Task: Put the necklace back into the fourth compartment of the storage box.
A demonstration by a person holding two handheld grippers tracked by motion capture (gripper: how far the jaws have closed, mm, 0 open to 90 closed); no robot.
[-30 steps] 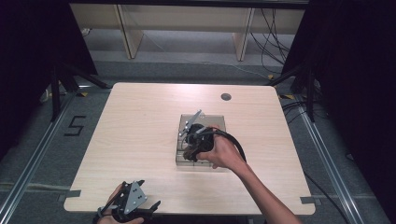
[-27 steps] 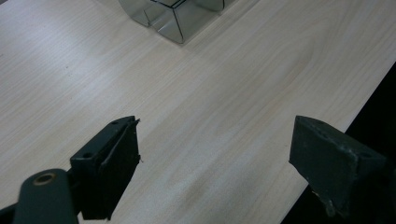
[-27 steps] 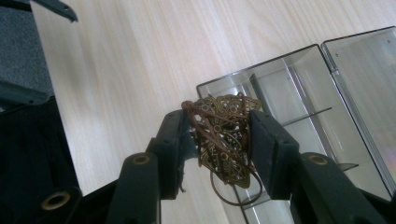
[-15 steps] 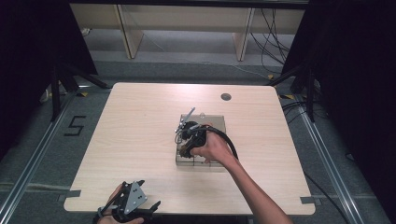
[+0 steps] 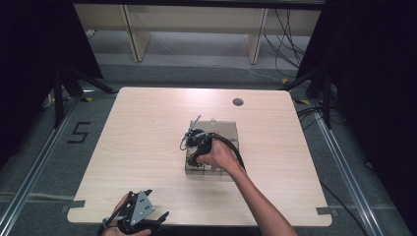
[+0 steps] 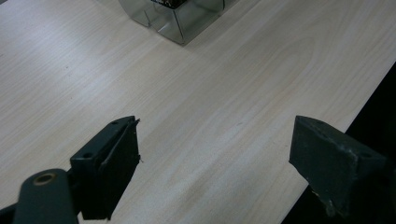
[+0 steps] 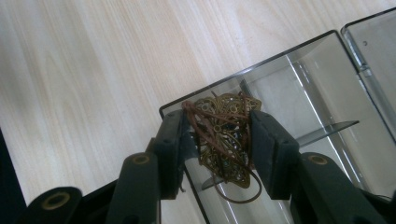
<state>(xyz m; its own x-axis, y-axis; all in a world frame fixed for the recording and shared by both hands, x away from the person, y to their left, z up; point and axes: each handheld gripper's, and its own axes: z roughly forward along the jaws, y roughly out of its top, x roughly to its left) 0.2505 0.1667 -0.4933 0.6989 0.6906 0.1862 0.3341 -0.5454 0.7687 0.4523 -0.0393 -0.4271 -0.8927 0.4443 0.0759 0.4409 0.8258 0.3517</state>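
Note:
A smoky clear box [image 5: 223,130] with dividers sits on the wooden table [image 5: 147,123], right of centre. My right gripper [image 5: 193,142] hovers over the box's near-left part. In the right gripper view, that gripper [image 7: 217,126] is shut on a brass filigree pendant [image 7: 226,154] with a brown cord, held above a corner compartment of the box [image 7: 299,60]. My left gripper [image 5: 142,210] rests at the table's front-left edge. Its jaws are wide open [image 6: 219,140] with only bare wood between them, and the box [image 6: 180,18] lies far ahead of it.
A dark round grommet hole [image 5: 238,102] marks the back right of the table. Tape strips [image 5: 76,203] sit at the front corners. Pale shelving [image 5: 137,34] and cables stand beyond the far edge. Dark floor surrounds the table.
My right gripper has drifted a little to the left over the box, with the pendant still in it. The left gripper has stayed put.

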